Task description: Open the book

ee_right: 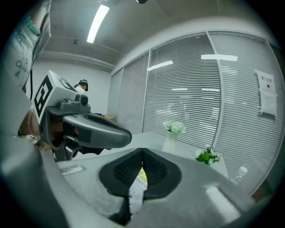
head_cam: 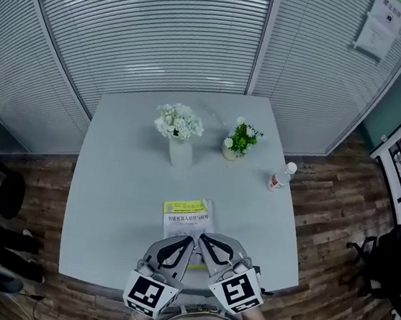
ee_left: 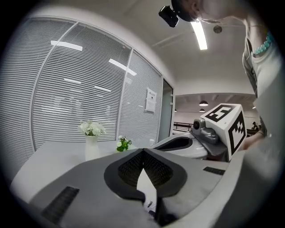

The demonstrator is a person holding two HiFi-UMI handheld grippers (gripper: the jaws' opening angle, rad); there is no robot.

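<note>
One book [head_cam: 187, 219], vase [head_cam: 179, 149], plant [head_cam: 240, 140] and bottle [head_cam: 282, 176] are seen on a grey table [head_cam: 118, 182] by blinds [head_cam: 165, 35]. Left gripper [head_cam: 189, 241] and right gripper [head_cam: 204, 239] are closed, empty.

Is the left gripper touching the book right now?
Cannot tell. The head view puts the shut left gripper over the near edge of the book, but from above neither contact nor gap shows; the left gripper view shows only paper beyond its tip.

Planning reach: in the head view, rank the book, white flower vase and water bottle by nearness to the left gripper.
1. book, by the left gripper, near edge.
2. white flower vase, mid-table, ahead.
3. water bottle, right edge.
</note>
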